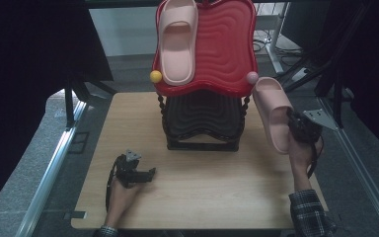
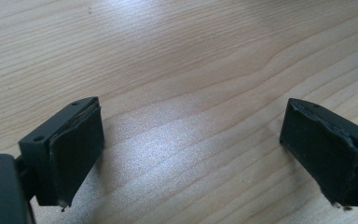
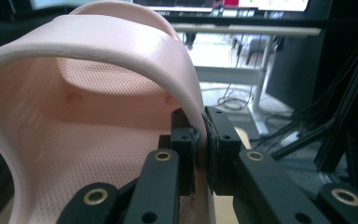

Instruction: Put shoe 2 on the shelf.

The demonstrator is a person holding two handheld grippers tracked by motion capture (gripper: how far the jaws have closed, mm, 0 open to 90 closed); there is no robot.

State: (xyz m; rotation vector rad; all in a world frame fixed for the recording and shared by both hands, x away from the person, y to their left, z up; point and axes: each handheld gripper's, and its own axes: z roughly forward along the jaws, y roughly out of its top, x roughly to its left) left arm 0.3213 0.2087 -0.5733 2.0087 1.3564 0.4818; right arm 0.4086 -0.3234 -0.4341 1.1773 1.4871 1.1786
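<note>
A pink slipper (image 1: pixel 177 42) lies on the left half of the red top tray (image 1: pixel 227 49) of a two-tier rack. My right gripper (image 1: pixel 296 126) holds a second pink slipper (image 1: pixel 272 111) in the air to the right of the rack, tilted, its toe near the tray's right corner. In the right gripper view the jaws (image 3: pixel 200 154) are shut on the slipper's strap edge (image 3: pixel 121 42). My left gripper (image 1: pixel 145 175) rests on the wooden table (image 1: pixel 202 182) at front left. Its fingers (image 2: pixel 77 149) stand wide apart over bare wood, so it is open.
The rack's lower black tray (image 1: pixel 202 116) sits under the red one, on dark beaded posts. A yellow ball (image 1: pixel 156 76) and a pink ball (image 1: pixel 251 77) cap the red tray's front corners. Metal rails (image 1: pixel 54 163) run along both table sides.
</note>
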